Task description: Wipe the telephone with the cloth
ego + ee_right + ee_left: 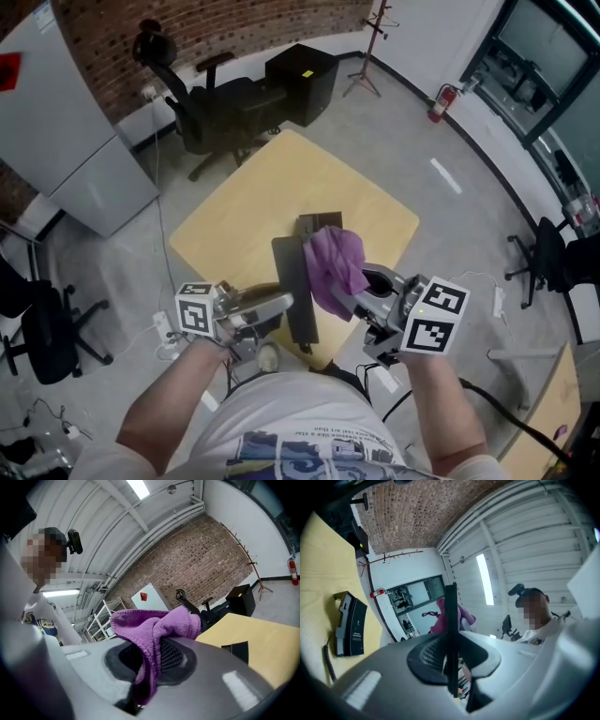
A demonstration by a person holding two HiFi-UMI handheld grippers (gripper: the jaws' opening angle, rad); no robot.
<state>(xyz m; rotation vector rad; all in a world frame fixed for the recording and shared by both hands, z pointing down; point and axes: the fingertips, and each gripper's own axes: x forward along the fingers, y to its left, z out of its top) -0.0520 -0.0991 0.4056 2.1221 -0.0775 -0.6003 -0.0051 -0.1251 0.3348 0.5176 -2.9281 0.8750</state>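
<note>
A right gripper (354,292) clamped on a bunched purple terry cloth (333,262) holds it up close to a flat dark panel (292,281), which the left gripper (281,302) pinches by its thin edge over the pale yellow wooden table (234,216). The black desk telephone (349,623) stands on that table beyond, its coiled cord (329,660) trailing. The cloth looks soft and light and is best held by a gathered fold. The telephone looks like rigid plastic that may slide under wiping, so it is better steadied at its body than by the cord.

The table (230,220) is bare at left and right, so passable there. The telephone (314,223) stands mid-table. Before it, a dark flat panel (292,291) in the left gripper (281,302) and the cloth (333,262) in the right gripper (367,286) fill the middle. 1 office chair (211,103) stands near the far corner.
</note>
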